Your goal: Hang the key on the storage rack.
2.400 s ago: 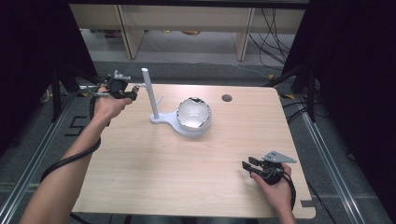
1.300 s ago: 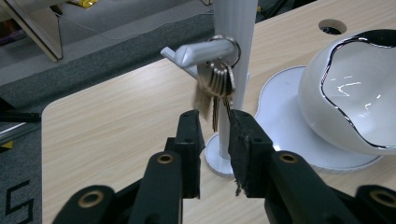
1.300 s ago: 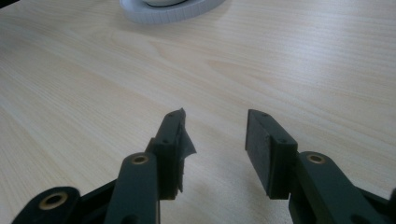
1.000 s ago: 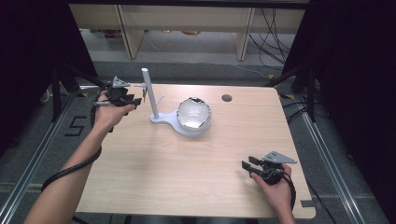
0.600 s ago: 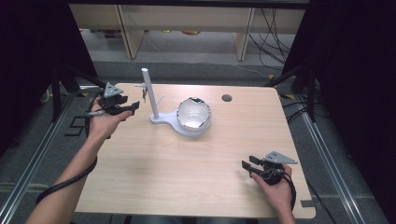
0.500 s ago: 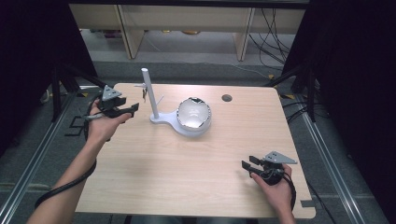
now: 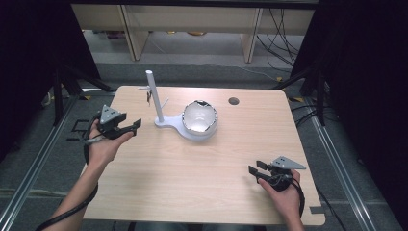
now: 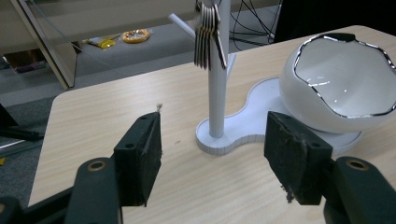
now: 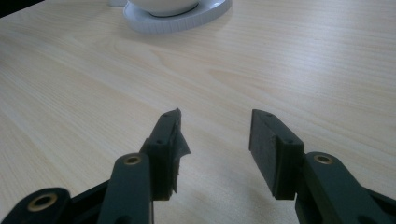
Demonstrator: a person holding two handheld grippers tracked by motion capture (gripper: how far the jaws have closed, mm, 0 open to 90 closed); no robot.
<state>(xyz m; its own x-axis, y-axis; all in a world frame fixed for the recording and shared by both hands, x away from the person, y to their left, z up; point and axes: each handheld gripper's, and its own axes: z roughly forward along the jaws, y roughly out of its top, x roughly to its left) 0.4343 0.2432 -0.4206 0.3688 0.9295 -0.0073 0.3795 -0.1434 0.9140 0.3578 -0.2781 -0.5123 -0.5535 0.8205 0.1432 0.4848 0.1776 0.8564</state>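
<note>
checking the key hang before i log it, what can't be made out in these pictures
- Peg holding the keys: top edge of the left gripper view cuts off the ring and peg.
- Keys in the high view: too small to count or see how they hang.
- Bowl inside: right edge of the left gripper view crops it; glare hides the bottom.
- Stand: top edge of the right gripper view cuts off its post.

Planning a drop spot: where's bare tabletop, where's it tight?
Free: the wide stretch of table between the left gripper and right gripper, and right of the white bowl. Crowded: the far-left, around the key stand with its keys.
</note>
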